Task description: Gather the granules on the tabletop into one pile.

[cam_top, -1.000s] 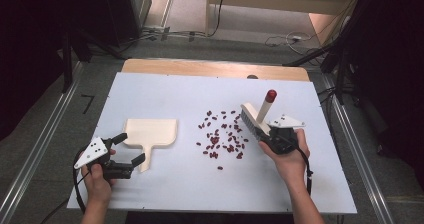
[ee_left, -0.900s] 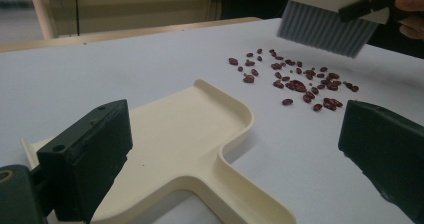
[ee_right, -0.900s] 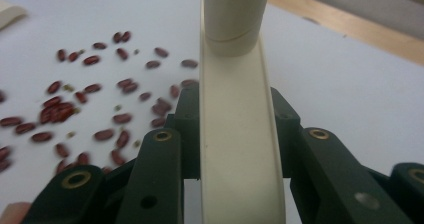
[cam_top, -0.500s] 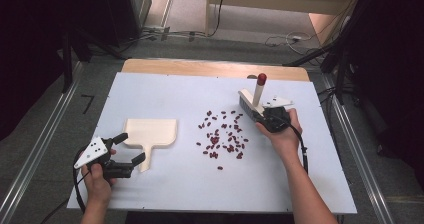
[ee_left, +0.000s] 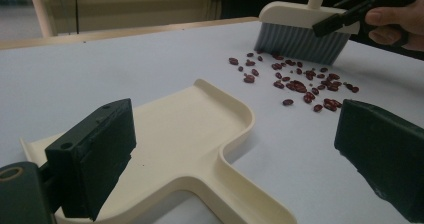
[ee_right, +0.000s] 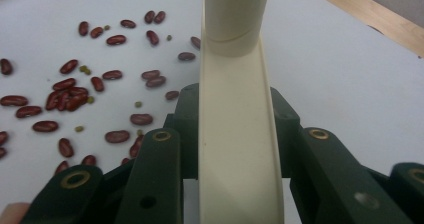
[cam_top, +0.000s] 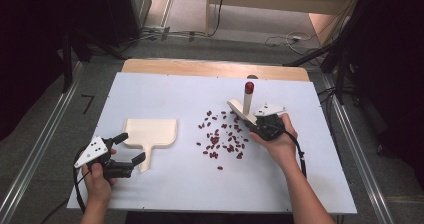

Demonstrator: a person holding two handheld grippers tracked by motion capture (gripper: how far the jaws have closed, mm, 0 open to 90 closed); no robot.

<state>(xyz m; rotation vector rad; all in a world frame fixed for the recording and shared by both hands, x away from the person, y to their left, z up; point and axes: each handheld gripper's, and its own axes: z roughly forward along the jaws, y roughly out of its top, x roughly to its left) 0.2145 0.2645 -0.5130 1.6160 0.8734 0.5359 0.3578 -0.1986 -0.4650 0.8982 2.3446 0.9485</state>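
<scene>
A cream dustpan (cam_top: 150,132) lies flat on the white tabletop (cam_top: 165,91), its handle pointing toward me. My left gripper (cam_top: 133,148) is open, its jaws standing either side of that handle (ee_left: 235,184) without touching it. Several red kidney beans (cam_top: 220,136) are scattered mid-table. My right gripper (cam_top: 256,123) is shut on a cream brush (cam_top: 240,109) with a red-tipped handle, at the far right edge of the beans. In the left gripper view the brush's grey bristles (ee_left: 300,39) rest just behind the beans (ee_left: 300,81). In the right gripper view the brush back (ee_right: 235,174) sits clamped between the jaws.
A wooden strip (cam_top: 215,67) borders the table's far edge. Metal rails (cam_top: 45,144) run along both sides, and cables lie on the floor beyond. A few small green bits (ee_right: 82,70) lie among the beans (ee_right: 75,94).
My right gripper has carried the brush away from me and slightly left, to the far edge of the beans. The left gripper and dustpan have stayed put.
</scene>
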